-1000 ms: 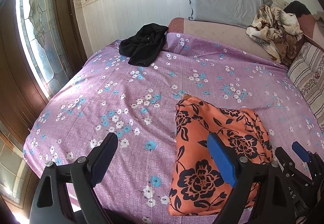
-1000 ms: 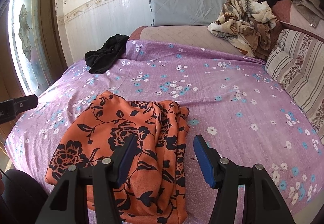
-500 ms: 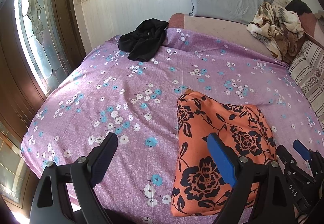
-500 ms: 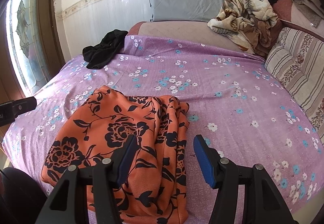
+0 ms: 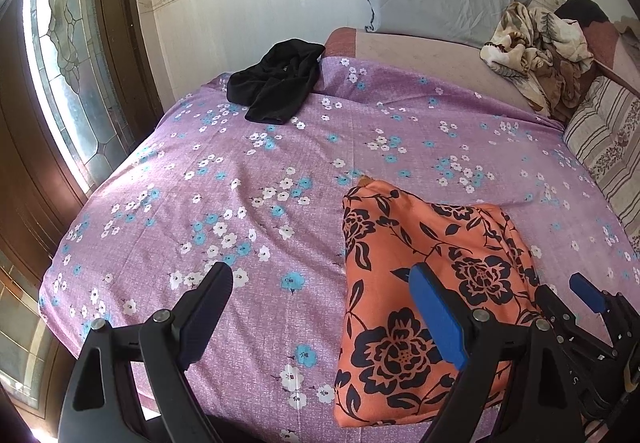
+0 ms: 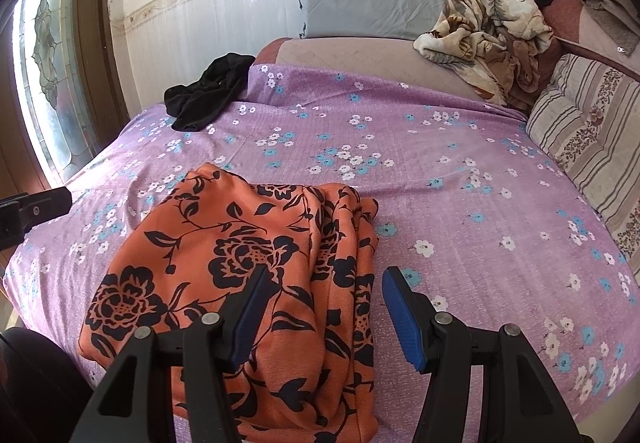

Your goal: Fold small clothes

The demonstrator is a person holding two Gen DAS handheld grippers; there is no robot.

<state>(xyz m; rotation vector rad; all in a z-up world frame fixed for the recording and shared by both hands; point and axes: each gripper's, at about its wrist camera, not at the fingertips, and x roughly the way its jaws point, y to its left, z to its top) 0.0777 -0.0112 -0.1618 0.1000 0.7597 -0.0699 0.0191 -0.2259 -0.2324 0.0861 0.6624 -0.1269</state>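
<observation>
Orange floral garment (image 6: pixel 240 267) lies lengthwise toward me — right gripper (image 6: pixel 320 283) over its bunched edge, left gripper (image 5: pixel 320 299) beside; both spread, empty.

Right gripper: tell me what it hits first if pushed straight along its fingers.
Probably the orange floral garment: the open right gripper angles down over its bunched right-hand edge. Depth is unclear, so it might just clear that edge and meet the purple bedsheet.

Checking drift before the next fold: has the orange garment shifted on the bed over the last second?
No. The orange floral garment keeps its place against the sheet's flower clusters; only the camera framing tilts slightly.
</observation>
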